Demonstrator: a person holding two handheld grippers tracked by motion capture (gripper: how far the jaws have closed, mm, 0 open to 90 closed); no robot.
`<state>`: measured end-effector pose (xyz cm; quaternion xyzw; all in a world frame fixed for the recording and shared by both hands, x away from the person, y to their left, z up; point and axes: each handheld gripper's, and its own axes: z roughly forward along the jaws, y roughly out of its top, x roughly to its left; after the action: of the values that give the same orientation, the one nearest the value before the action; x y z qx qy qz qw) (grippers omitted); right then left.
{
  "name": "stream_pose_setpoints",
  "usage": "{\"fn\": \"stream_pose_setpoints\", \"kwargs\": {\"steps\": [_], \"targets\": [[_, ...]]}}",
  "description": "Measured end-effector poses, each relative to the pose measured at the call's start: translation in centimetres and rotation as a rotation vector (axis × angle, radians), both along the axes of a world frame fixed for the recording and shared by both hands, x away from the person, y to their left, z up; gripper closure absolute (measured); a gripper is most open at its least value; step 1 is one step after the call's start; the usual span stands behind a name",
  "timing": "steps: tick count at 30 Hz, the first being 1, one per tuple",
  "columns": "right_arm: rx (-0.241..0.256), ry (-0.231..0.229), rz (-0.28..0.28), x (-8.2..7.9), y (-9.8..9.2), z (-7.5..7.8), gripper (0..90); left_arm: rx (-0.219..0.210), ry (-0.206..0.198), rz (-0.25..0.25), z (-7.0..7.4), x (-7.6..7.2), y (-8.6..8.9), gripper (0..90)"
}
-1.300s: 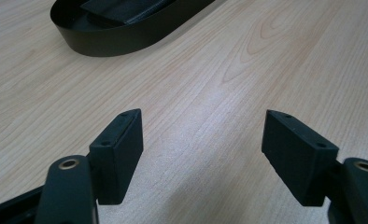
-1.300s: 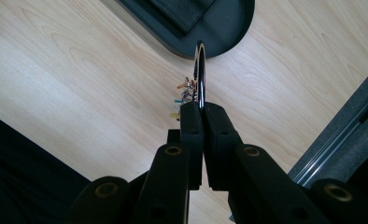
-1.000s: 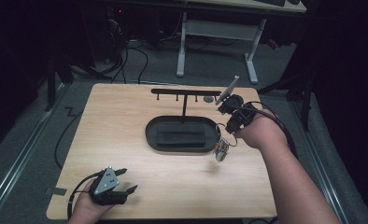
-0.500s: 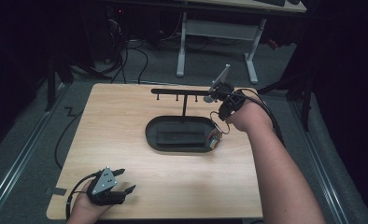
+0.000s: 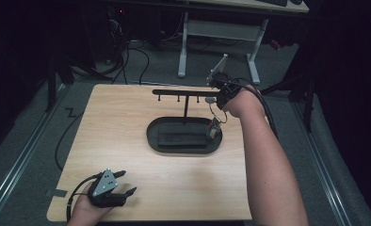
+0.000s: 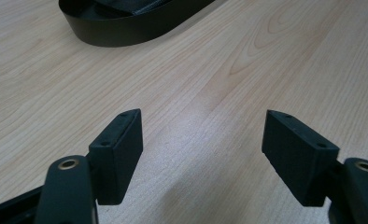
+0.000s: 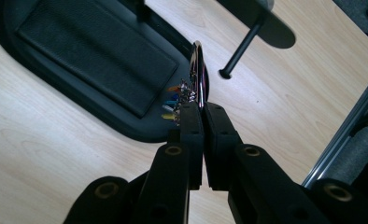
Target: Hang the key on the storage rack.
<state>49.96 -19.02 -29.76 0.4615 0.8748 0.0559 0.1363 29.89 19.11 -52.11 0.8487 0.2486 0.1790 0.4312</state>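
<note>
A black rack stands mid-table: an oval base tray (image 5: pixel 153 140) with a post and a crossbar (image 5: pixel 179 92) with small hooks under it. My right gripper (image 5: pixel 217 100) is at the crossbar's right end, shut on a thin metal ring (image 5: pixel 215 121) with small coloured charms (image 5: pixel 213 132) that dangles over the tray's right end. The right gripper view shows the jaws (image 7: pixel 201 109) pinching the ring (image 7: pixel 200 70) edge-on, the charms (image 7: pixel 174 103) beside it and one hook peg (image 7: pixel 240 52) just beyond. My left gripper (image 5: pixel 122 184) rests open near the front left corner, nothing between its fingers (image 6: pixel 119 149).
A dark rectangular pad (image 7: pixel 98 46) lies inside the tray. The wooden table (image 5: pixel 127 117) has bare room left of and in front of the rack. A metal rail (image 7: pixel 345 135) runs past the table's right edge, and cables and a desk frame (image 5: pixel 216 33) are on the floor behind.
My right hand has carried the ring back and up, from beside the tray's right end to the crossbar's right end. The left gripper has stayed put.
</note>
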Motion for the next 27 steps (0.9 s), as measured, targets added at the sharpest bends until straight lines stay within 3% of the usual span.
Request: {"fn": "stream_pose_setpoints", "kwargs": {"steps": [6,9,11,17,27], "targets": [[0.009,-0.004,-0.045,0.9,-0.7,-0.5,88.0,-0.001,0.001,-0.001,0.0,0.0,0.0,29.7],[-0.002,-0.007,-0.030,1.1,-0.9,-0.9,88.0,0.007,0.002,-0.006,-0.1,0.0,-0.1,29.7],[-0.005,-0.004,-0.048,1.2,-1.1,-1.1,87.9,0.005,0.002,-0.006,0.0,0.0,-0.1,29.7],[0.014,-0.028,-0.047,1.8,-1.5,-1.4,87.7,0.006,0.003,-0.008,-0.1,0.0,-0.1,29.7],[-0.022,-0.056,-0.073,2.9,-1.2,-1.7,84.4,0.007,0.001,-0.009,-0.2,0.0,-0.1,29.7]]}}
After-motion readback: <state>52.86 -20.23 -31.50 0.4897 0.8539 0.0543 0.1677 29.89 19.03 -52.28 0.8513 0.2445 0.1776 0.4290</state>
